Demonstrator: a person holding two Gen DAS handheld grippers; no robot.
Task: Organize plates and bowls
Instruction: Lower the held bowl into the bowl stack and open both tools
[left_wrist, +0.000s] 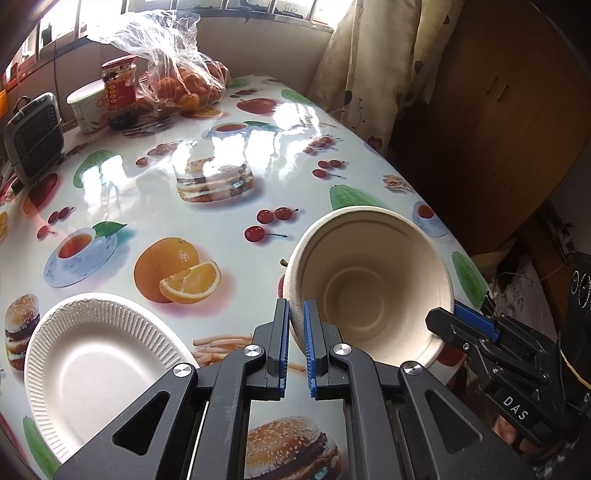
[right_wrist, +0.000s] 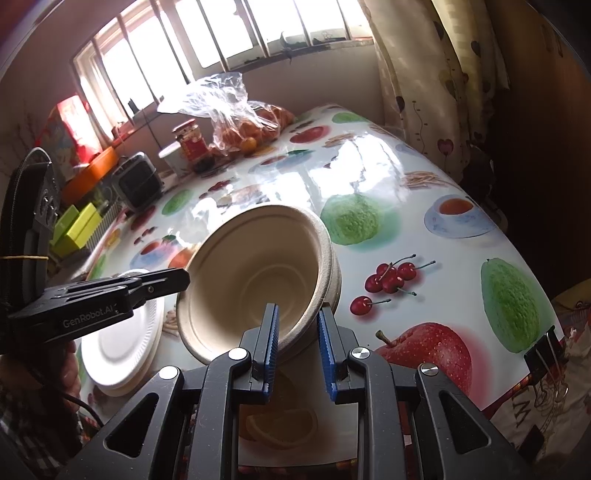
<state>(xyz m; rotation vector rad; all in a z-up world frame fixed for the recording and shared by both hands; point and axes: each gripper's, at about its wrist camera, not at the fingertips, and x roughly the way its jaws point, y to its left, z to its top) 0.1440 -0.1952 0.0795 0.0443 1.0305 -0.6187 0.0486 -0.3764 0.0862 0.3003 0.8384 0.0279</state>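
Two grippers of mine meet on one bowl above the table (left_wrist: 236, 218), whose glossy cloth is printed with fruit, burgers and teacups. Next in size is the bowl (left_wrist: 373, 280), a beige paper one, tipped on its side so its mouth faces me, held just over the cloth near the table's right edge. In the right wrist view it looks like more than one bowl nested, since a second rim shows behind the first; I cannot tell how many. White paper plates (right_wrist: 122, 343) lie stacked flat on the table to the bowl's left, apart from it. At the far end stand a clear bag of oranges (left_wrist: 184, 81), a red-lidded jar (left_wrist: 120, 92) and a white tub (left_wrist: 86, 107). My left gripper (left_wrist: 295, 332) is closed tight, its blue pads pinching the bowl's near left rim. My right gripper (right_wrist: 297, 336) is nearly closed too, clamping the thicker right rim.
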